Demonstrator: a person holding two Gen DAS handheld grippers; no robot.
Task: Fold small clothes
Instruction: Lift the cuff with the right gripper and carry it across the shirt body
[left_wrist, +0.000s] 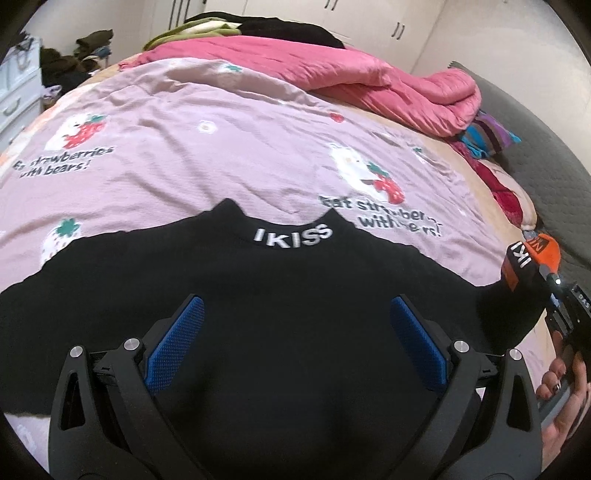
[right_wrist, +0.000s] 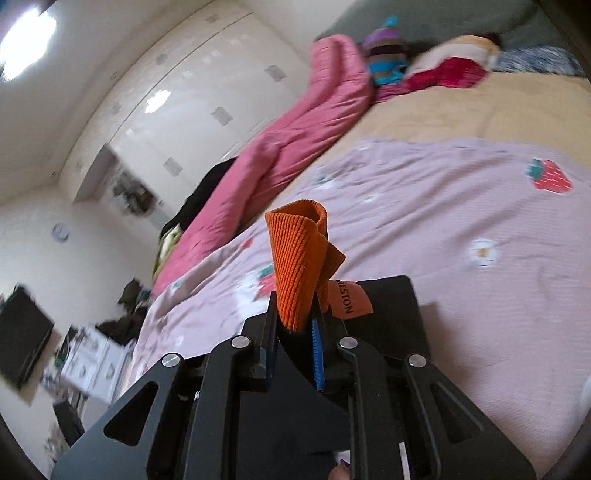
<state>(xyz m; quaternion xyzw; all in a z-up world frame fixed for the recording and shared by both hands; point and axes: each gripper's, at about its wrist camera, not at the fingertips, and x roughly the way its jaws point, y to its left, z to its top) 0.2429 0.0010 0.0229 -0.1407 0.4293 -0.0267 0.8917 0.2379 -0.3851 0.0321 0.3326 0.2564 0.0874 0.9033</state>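
Early stage, I'd say: one black sweatshirt (left_wrist: 295, 295) lies flat and unfolded on the bed (left_wrist: 207, 173), collar lettering away from the camera, no fold made yet. Right gripper (right_wrist: 295, 325) has its jaws clenched on the orange cuff (right_wrist: 301, 258) of one sleeve, lifted off the bed; left gripper (left_wrist: 295, 343) hangs over the sweatshirt body, jaws released, nothing between them. Count: one garment in work, two grippers, one pink quilt (left_wrist: 351, 70) bunched at the far side.
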